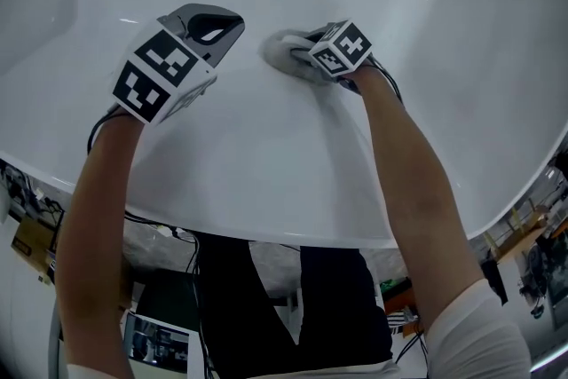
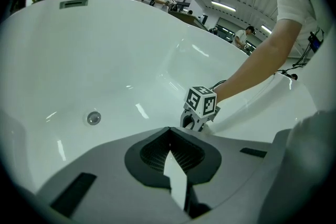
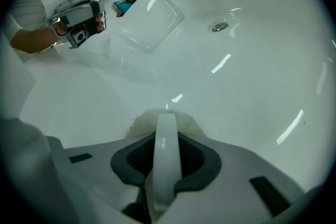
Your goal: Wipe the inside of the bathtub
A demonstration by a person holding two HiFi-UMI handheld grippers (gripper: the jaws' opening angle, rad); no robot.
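Note:
A white bathtub (image 1: pixel 266 155) fills the head view. My right gripper (image 1: pixel 300 54) is shut on a fuzzy white cloth (image 1: pixel 282 54) and presses it against the tub's inner wall. In the right gripper view the cloth (image 3: pixel 142 122) bulges out past the shut jaws of the right gripper (image 3: pixel 167 119). My left gripper (image 1: pixel 231 20) hovers just left of the cloth, shut, with nothing between its jaws (image 2: pixel 170 157). From the left gripper view, the right gripper (image 2: pixel 198 115) sits low on the tub wall (image 2: pixel 105 60).
The tub's drain (image 2: pixel 93 118) lies at the bottom, also seen as the drain (image 3: pixel 219 27) in the right gripper view. An overflow slot (image 2: pixel 73 3) is on the far rim. A blue object (image 3: pixel 125 3) stands beyond the rim. Cables and boxes (image 1: pixel 35 240) lie on the floor.

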